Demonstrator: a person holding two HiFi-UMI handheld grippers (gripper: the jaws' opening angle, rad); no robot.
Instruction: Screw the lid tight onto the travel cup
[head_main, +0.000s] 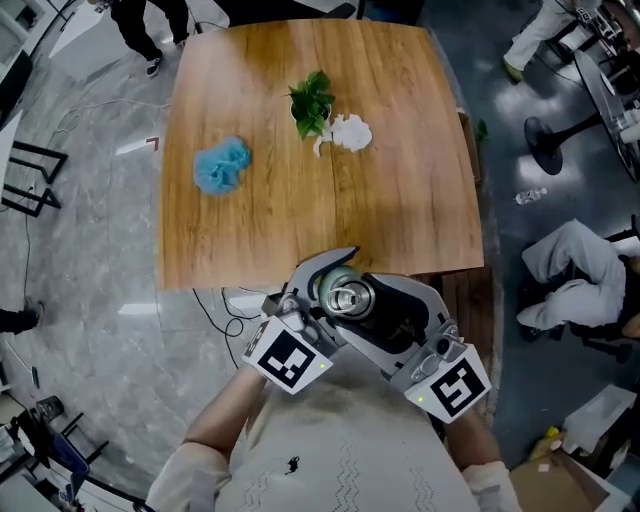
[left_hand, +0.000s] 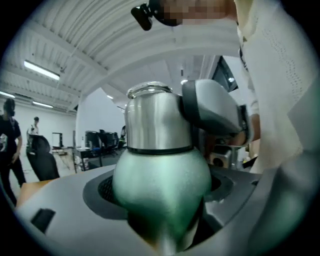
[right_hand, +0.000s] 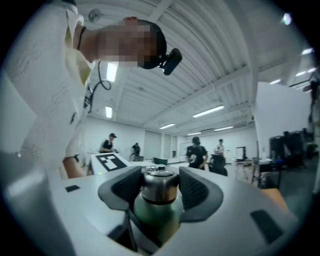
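Observation:
The travel cup (head_main: 330, 283) has a green body and a steel lid (head_main: 350, 298), and it is held up close to the person's chest, off the table. My left gripper (head_main: 318, 290) is shut on the green body (left_hand: 160, 180). In the left gripper view the steel lid (left_hand: 152, 117) rises above the jaws. My right gripper (head_main: 378, 303) comes in from the right and is shut on the lid (right_hand: 159, 186), its dark pads (right_hand: 197, 189) pressed to both sides. The green body (right_hand: 156, 214) shows below them. The cup's bottom is hidden.
A wooden table (head_main: 400, 200) lies ahead, carrying a blue fluffy puff (head_main: 221, 165), a small green plant (head_main: 312, 98) and a white crumpled thing (head_main: 350, 132). Cables (head_main: 225, 310) trail on the floor by its near edge. People stand in the background.

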